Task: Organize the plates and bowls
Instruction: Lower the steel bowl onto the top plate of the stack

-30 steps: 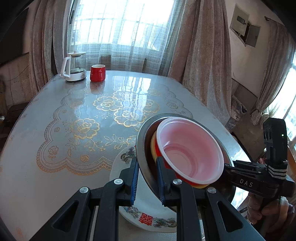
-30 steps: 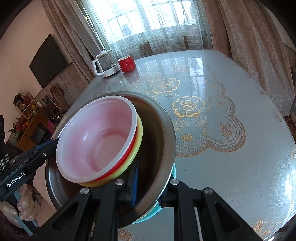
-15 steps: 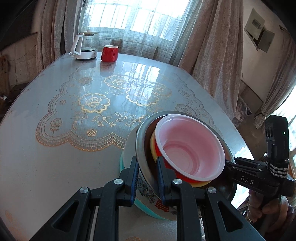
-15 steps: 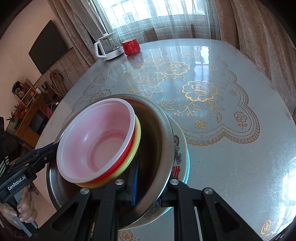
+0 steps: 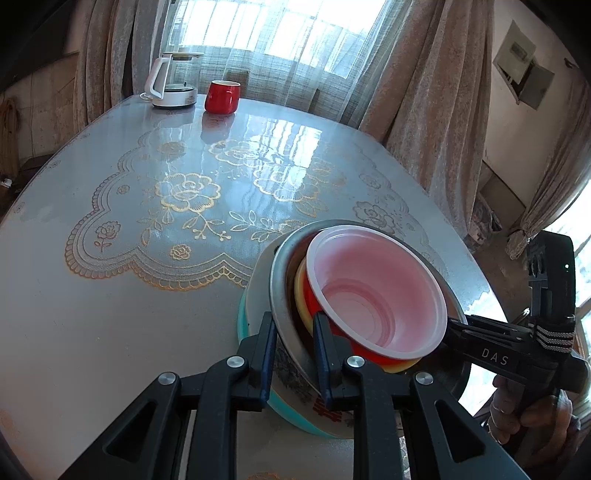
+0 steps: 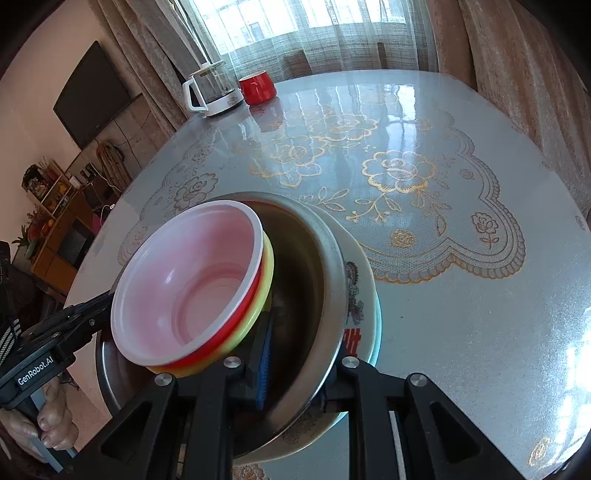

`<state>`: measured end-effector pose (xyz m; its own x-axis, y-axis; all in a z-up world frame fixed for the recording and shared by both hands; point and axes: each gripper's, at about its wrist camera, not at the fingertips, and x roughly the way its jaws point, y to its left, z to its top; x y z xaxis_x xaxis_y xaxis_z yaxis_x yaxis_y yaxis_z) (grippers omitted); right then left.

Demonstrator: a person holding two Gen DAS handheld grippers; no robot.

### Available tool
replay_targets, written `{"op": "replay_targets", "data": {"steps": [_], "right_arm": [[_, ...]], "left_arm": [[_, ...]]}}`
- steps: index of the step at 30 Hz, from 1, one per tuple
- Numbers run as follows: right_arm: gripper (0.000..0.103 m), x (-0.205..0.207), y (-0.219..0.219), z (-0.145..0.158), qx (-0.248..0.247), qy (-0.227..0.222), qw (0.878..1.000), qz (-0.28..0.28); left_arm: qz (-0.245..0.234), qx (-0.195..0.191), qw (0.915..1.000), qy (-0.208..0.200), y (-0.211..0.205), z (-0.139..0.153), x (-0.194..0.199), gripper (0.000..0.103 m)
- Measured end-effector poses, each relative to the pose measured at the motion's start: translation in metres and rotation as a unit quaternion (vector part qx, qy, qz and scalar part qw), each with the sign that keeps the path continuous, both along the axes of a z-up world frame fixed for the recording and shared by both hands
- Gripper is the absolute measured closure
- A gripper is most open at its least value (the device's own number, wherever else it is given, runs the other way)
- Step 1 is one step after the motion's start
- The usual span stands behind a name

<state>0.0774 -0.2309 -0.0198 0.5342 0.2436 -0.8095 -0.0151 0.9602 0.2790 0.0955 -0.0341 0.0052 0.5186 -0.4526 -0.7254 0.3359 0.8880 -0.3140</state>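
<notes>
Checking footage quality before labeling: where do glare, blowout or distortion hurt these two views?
Left wrist view: window blown out, its glare streaking the table; fisheye bends the edges. Right wrist view: window overexposed, reflections wash the tabletop; the pink bowl stays sharp.

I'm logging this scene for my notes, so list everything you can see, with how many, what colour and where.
Metal bowl: one, silver, near table edge, tilted, rim gripped from two sides.
Plastic bowls: a nested stack; pink-white on top, red and yellow rims below; inside the metal bowl.
Floral plate: one, white with teal rim, under the metal bowl.
Mug: one, red, far end of the table.
Kettle: one, white with glass body, beside the mug.
Table: one, grey, gold rose pattern.
Television: one, black, on the wall.
Curtains: beige, at the window.
Left gripper: black, jaws clamped on the metal bowl's rim.
Right gripper: black, jaws clamped on the opposite rim.
</notes>
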Motion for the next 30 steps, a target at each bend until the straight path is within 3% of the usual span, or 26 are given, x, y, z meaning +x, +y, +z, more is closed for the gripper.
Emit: {"op": "replay_targets", "data": {"steps": [11, 18, 27, 30], "right_arm": [[0.081, -0.018, -0.019, 0.010, 0.035, -0.021, 0.999, -0.024], [0.083, -0.023, -0.014, 0.012, 0.021, -0.032, 0.999, -0.021], [0.082, -0.025, -0.023, 0.008, 0.067, -0.027, 0.997, -0.015], [0.082, -0.027, -0.021, 0.008, 0.062, -0.033, 0.997, -0.014]], "left_arm": [[-0.003, 0.004, 1.0000, -0.005, -0.004, 0.001, -0.004, 0.082], [-0.003, 0.009, 0.9999, -0.007, -0.004, 0.002, -0.006, 0.082], [-0.002, 0.024, 0.9996, -0.016, -0.008, 0.002, -0.009, 0.080], [-0.002, 0.024, 0.9996, -0.016, -0.007, 0.001, -0.009, 0.080]]}}
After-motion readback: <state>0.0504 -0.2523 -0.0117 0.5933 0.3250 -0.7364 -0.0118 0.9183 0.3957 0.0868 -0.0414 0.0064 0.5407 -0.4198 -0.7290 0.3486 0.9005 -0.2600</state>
